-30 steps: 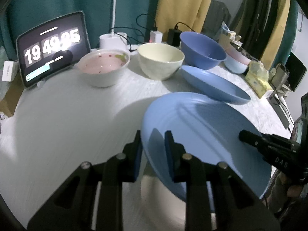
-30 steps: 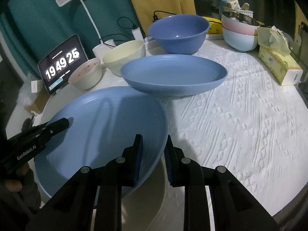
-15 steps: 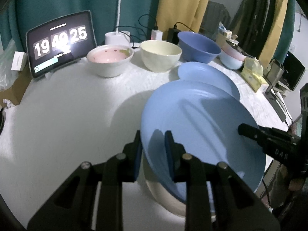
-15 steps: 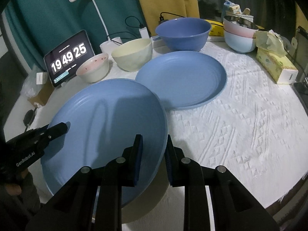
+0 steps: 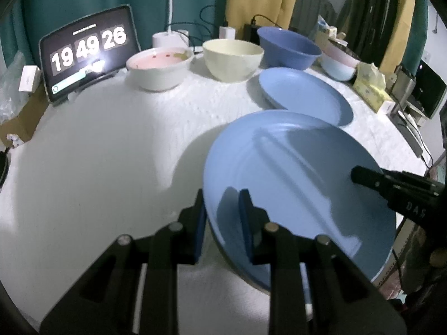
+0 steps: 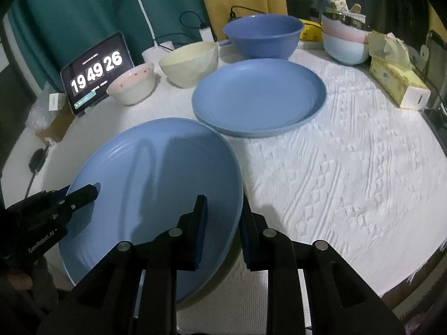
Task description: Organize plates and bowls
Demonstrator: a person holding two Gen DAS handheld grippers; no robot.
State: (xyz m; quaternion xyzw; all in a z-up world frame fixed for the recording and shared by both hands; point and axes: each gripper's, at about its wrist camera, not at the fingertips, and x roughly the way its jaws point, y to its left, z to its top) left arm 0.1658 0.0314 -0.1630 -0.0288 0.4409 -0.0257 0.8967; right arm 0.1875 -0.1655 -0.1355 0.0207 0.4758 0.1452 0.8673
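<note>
Both grippers hold one large blue plate point(image 5: 296, 173) above the table's near edge. My left gripper point(image 5: 222, 217) is shut on its left rim; my right gripper point(image 6: 222, 223) is shut on its right rim point(image 6: 156, 189). Each gripper shows in the other's view: the right point(image 5: 391, 187), the left point(image 6: 56, 203). A second blue plate point(image 6: 257, 97) lies flat on the table beyond, also in the left view point(image 5: 304, 95). Behind it stand a pink-lined white bowl point(image 5: 159, 67), a cream bowl point(image 5: 232, 58) and a dark blue bowl point(image 5: 287, 47).
A tablet clock point(image 5: 89, 53) leans at the back left by a lamp base point(image 6: 156, 50) and cables. Stacked pink and pale blue bowls point(image 6: 346, 39) and a tissue box point(image 6: 396, 81) sit at the back right. White textured cloth point(image 6: 349, 173) covers the table.
The held plate has risen and both views now look down more steeply on the table. The second plate and bowls appear farther below. Both grips stay the same.
</note>
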